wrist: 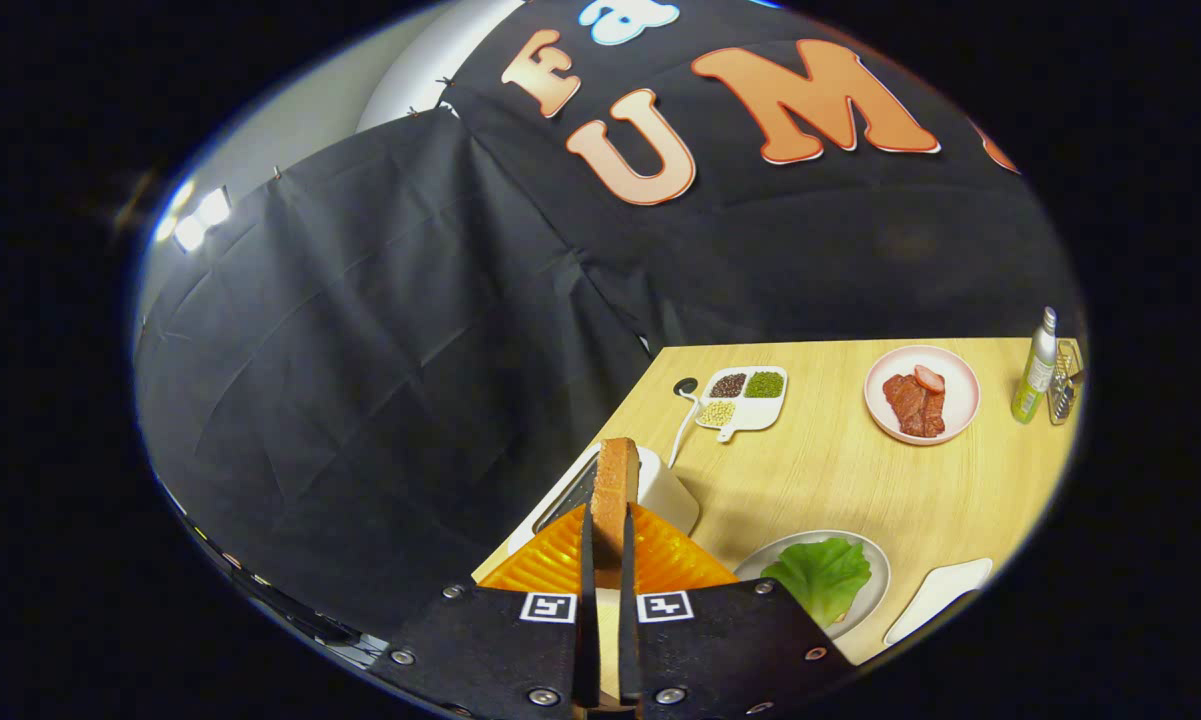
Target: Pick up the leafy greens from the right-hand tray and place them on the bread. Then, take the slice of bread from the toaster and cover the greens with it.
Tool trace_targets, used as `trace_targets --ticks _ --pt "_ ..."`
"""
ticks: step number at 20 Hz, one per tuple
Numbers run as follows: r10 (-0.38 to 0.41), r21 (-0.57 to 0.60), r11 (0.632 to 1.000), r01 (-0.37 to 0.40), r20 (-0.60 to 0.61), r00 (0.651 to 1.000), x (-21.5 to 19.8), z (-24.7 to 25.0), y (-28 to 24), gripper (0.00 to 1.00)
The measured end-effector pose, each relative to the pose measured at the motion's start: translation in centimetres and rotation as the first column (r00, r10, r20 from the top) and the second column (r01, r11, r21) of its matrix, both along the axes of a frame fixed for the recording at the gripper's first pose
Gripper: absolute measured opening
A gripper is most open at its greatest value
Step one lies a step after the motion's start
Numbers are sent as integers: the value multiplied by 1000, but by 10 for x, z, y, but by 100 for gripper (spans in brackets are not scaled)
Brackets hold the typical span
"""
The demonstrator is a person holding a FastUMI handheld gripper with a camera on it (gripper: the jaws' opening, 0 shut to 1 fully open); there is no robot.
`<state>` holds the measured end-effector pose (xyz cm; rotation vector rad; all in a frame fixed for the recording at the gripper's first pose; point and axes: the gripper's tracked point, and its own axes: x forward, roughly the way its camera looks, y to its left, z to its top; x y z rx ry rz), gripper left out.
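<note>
Greens (pixel 820 575) lie on a grey plate (pixel 875 590) at the lower right of the frame, on the wooden table (pixel 840 480). Above, a pink plate (pixel 955 385) carries meat pieces (pixel 915 402), and a white divided tray (pixel 745 400) holds three kinds of beans. The bread slice (pixel 615 490) stands edge-on at lower centre, risen above the white toaster (pixel 660 490), between the fingers. The gripper (pixel 606 545) is nearly closed, both fingers pinching the slice's sides.
</note>
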<state>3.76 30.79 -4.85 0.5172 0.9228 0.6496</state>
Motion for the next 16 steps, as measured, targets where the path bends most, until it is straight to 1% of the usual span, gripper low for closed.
trace_targets --ticks 4,12,16 --pt "-21 5 1000 21 -20 1000 -10 -18 -20 8" --pt "-22 -4 1000 22 -49 999 -31 -59 -46 8" --pt "-27 -11 1000 26 -76 997 -37 -91 -52 8"
